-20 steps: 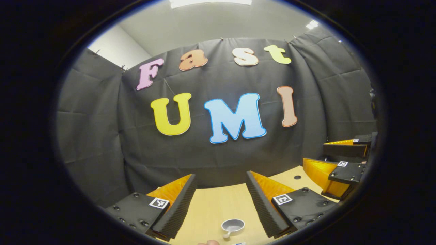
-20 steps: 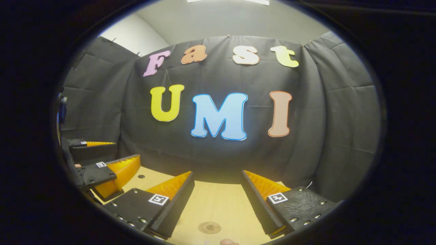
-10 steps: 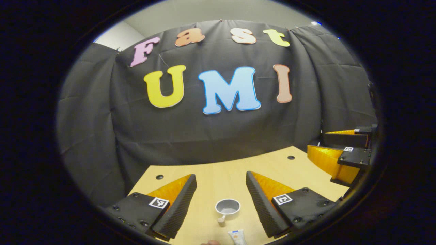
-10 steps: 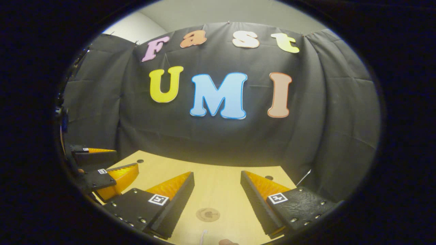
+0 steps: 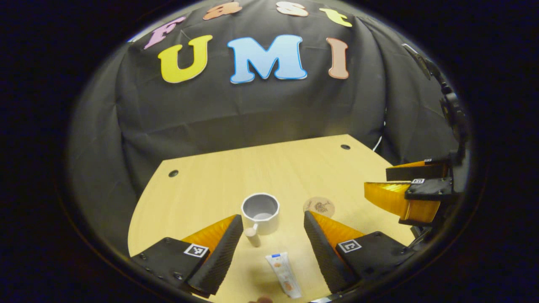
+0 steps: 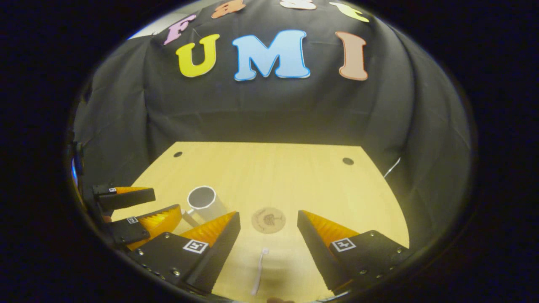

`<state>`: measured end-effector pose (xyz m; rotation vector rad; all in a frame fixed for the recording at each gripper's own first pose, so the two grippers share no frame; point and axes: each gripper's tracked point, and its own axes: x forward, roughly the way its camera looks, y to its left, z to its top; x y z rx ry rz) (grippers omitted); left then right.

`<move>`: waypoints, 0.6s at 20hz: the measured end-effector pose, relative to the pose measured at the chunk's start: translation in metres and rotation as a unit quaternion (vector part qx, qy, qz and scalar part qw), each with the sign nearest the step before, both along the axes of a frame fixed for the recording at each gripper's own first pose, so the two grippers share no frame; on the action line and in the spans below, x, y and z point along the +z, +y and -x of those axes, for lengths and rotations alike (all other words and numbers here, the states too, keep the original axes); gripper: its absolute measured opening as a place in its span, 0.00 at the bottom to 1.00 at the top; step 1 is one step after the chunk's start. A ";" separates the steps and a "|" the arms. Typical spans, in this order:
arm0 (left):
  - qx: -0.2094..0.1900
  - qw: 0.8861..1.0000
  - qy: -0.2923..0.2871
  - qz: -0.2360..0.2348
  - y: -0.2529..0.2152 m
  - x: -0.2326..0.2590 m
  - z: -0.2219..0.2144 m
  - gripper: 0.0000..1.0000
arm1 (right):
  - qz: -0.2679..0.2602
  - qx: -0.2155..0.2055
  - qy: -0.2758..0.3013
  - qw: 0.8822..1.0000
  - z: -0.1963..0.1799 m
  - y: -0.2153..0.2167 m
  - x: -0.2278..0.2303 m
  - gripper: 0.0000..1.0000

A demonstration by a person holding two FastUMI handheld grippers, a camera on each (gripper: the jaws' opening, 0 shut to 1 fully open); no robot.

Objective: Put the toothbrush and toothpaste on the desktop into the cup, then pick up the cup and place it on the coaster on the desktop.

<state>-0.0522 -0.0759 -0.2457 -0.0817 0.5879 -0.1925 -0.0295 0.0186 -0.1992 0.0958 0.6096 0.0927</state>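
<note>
Nothing done yet, all steps left. Cup empty, stands on desktop, mid frame in left gripper view. Toothpaste lies flat, bottom middle, between spread fingers of left gripper. Coaster bare, mid frame in right gripper view. Toothbrush lies flat, bottom middle, between spread fingers of right gripper. Both claws wide apart, holding nothing.
</note>
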 end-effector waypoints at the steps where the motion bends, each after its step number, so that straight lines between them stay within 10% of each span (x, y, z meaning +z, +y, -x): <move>1: -0.002 1.000 0.019 -0.001 -0.002 -0.011 0.001 1.00 | 0.000 0.003 0.018 1.000 0.003 0.002 -0.013 0.91; 12: -0.029 0.966 0.259 -0.005 -0.028 -0.128 0.068 0.97 | -0.012 0.030 0.248 0.968 0.050 0.022 -0.128 0.93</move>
